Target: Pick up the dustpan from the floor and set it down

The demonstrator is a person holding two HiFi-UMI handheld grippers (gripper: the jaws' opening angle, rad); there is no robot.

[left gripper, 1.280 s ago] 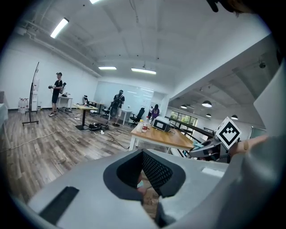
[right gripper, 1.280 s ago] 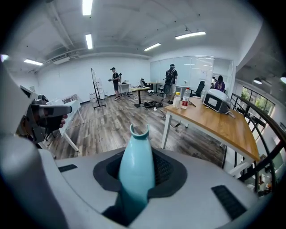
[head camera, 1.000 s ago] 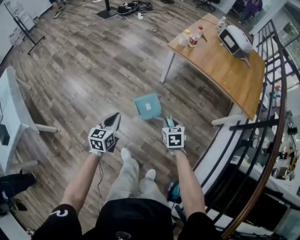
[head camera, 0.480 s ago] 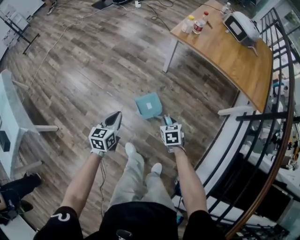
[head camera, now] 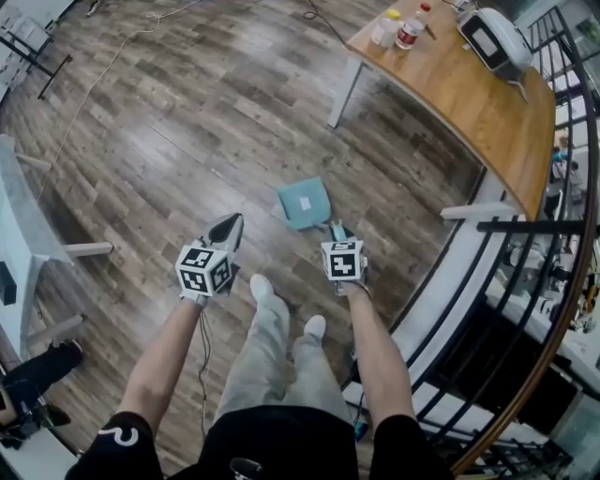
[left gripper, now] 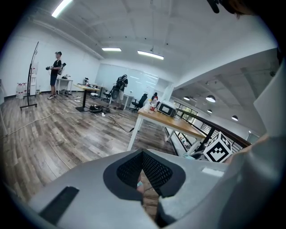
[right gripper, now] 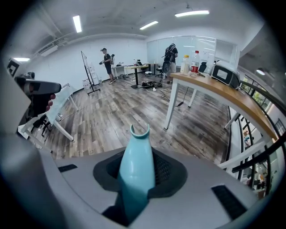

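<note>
A teal dustpan (head camera: 304, 202) hangs in front of my right gripper (head camera: 336, 232), pan end away from me over the wood floor. Its teal handle (right gripper: 136, 163) stands between the dark pads (right gripper: 165, 174), and the right gripper (right gripper: 139, 179) is shut on it. Whether the pan touches the floor I cannot tell. My left gripper (head camera: 226, 228) is held level with the right one, left of the dustpan and apart from it. In the left gripper view its jaws (left gripper: 142, 172) meet with nothing between them.
A wooden table (head camera: 469, 94) with bottles (head camera: 410, 28) and a white appliance (head camera: 497, 37) stands ahead on the right. A black railing (head camera: 553, 281) runs along the right side. White furniture (head camera: 28, 253) stands at the left. The person's shoes (head camera: 258, 286) are just below the grippers.
Both grippers have sunk toward the floor, the right one with the dustpan still in it. The table has slid up and out toward the picture's top edge.
</note>
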